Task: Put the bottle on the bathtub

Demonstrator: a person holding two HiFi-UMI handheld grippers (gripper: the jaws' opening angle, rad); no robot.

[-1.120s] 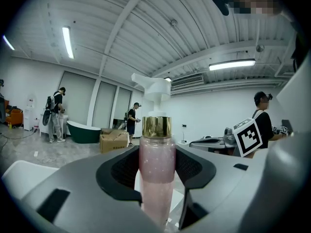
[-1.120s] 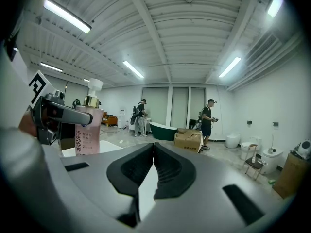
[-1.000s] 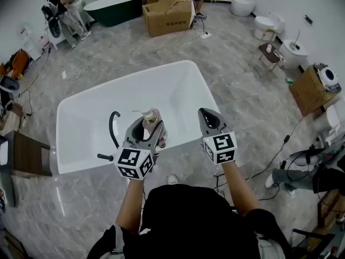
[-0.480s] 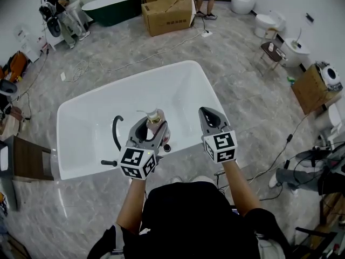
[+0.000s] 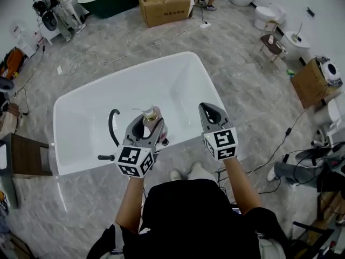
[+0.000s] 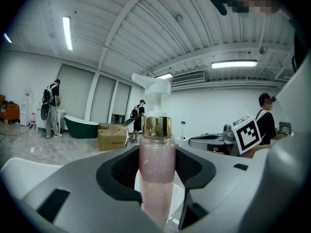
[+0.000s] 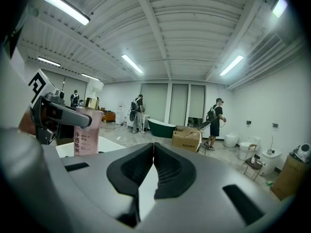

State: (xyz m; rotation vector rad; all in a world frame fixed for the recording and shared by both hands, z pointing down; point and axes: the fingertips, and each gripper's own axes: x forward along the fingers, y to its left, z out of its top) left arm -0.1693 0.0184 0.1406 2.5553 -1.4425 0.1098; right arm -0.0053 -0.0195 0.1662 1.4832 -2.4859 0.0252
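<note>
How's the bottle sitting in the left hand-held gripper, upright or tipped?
Upright. Left gripper view shows the pink bottle vertical between the left hand-held gripper's jaws, gold collar and white pump on top.

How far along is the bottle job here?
Done: the bottle is picked up, clamped upright in the left gripper. In hand: it is held over the bathtub near its front rim. Remaining: set it down and release. The right gripper is shut and empty.

A black short-sleeved shirt (image 5: 186, 215) covers the person. The grey, rounded left claw (image 5: 149, 124) and right claw (image 5: 208, 109) each carry a white cube (image 5: 133, 161) printed with black square markers.
</note>
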